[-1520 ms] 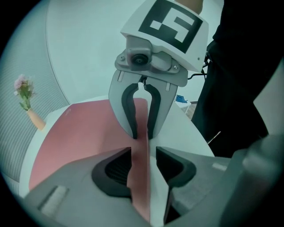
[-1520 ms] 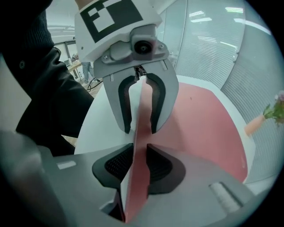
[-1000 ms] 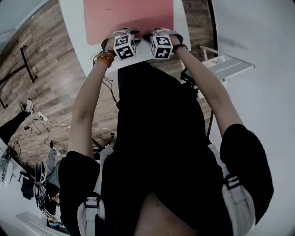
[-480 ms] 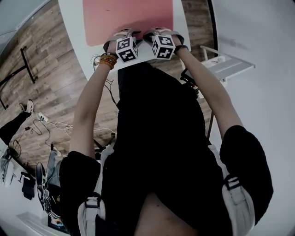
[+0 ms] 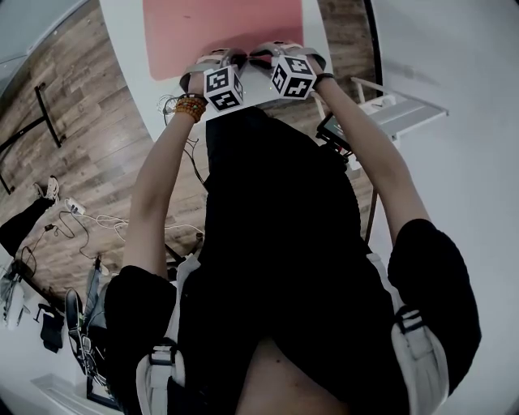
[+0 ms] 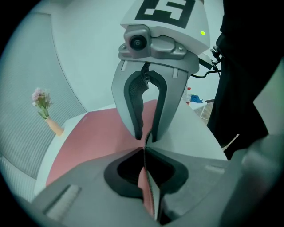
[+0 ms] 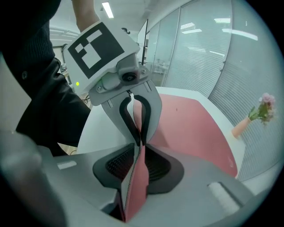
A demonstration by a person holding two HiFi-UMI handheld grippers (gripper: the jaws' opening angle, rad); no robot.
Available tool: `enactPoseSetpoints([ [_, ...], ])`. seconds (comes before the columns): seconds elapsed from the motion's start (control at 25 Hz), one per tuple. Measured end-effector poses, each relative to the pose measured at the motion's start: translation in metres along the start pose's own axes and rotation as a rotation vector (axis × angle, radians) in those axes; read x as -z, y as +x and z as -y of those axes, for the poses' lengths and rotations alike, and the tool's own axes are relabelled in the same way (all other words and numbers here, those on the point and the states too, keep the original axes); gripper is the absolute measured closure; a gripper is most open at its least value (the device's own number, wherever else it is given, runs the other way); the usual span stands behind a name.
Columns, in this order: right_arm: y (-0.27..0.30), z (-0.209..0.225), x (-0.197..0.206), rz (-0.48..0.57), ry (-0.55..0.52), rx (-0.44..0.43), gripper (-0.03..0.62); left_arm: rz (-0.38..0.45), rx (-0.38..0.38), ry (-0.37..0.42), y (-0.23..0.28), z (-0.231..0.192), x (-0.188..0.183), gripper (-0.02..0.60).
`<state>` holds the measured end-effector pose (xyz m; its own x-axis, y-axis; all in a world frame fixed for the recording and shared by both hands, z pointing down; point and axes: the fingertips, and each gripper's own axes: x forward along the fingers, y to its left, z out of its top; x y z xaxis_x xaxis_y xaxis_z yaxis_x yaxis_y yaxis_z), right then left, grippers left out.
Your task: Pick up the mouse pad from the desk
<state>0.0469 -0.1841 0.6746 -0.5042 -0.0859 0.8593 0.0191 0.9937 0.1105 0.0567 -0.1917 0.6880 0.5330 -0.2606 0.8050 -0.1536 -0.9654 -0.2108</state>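
Observation:
A pink mouse pad lies on the white desk, and its near edge is pulled up into a ridge between the two grippers. My left gripper is shut on that raised edge: in the left gripper view the thin pink sheet stands pinched where the left gripper closes. My right gripper faces it nose to nose. Its jaws have just been opening, and the right gripper shows a small gap at its tips with the pad's edge still between them.
A small vase of flowers stands at the far end of the desk. A white shelf unit is beside the desk on the right. Cables trail over the wooden floor at the left.
In the head view the right gripper has risen slightly, up and to the right. The left gripper has hardly moved and keeps its hold on the pad's edge.

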Motion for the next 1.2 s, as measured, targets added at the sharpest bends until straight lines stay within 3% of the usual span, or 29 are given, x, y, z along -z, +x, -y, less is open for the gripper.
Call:
enactPoseSetpoints([
  [0.12,0.003,0.001,0.0,-0.007,-0.028,-0.001,0.376,0.014,-0.031,-0.013,-0.005,-0.007,-0.004,0.562],
  [0.16,0.007,0.001,0.001,-0.023,-0.039,0.002,0.361,0.019,-0.042,-0.022,-0.008,-0.01,-0.005,0.561],
  [0.24,0.017,0.009,0.006,-0.066,-0.055,0.039,0.372,0.039,-0.065,-0.036,-0.013,-0.016,-0.009,0.561],
  [0.32,0.021,0.026,0.012,-0.099,-0.047,0.105,0.499,0.072,-0.088,-0.041,-0.019,-0.021,-0.012,0.56],
  [0.44,0.014,0.045,0.011,-0.092,-0.029,0.134,0.457,0.058,-0.113,-0.023,-0.018,-0.02,0.003,0.527],
  [0.56,0.008,0.055,0.005,-0.076,-0.047,0.14,0.437,-0.05,-0.173,-0.033,-0.015,-0.029,0.045,0.465],
  [0.68,0.002,0.059,0.004,-0.072,-0.075,0.14,0.436,-0.099,-0.271,-0.125,-0.028,-0.059,0.078,0.476],
  [0.76,0.001,0.057,0.005,-0.074,-0.104,0.133,0.424,-0.055,-0.263,-0.185,-0.037,-0.066,0.08,0.468],
  [0.84,0.005,0.05,0.009,-0.093,-0.12,0.109,0.402,-0.04,-0.243,-0.183,-0.039,-0.065,0.075,0.541],
  [0.92,0.014,0.042,0.016,-0.118,-0.112,0.076,0.364,-0.033,-0.232,-0.221,-0.04,-0.066,0.074,0.546],
  [1.12,0.018,0.053,0.033,-0.131,0.012,0.116,0.391,-0.037,-0.186,-0.256,-0.037,-0.064,0.073,0.542],
  [1.2,0.017,0.054,0.034,-0.141,0.005,0.113,0.396,-0.036,-0.174,-0.278,-0.035,-0.063,0.076,0.533],
])
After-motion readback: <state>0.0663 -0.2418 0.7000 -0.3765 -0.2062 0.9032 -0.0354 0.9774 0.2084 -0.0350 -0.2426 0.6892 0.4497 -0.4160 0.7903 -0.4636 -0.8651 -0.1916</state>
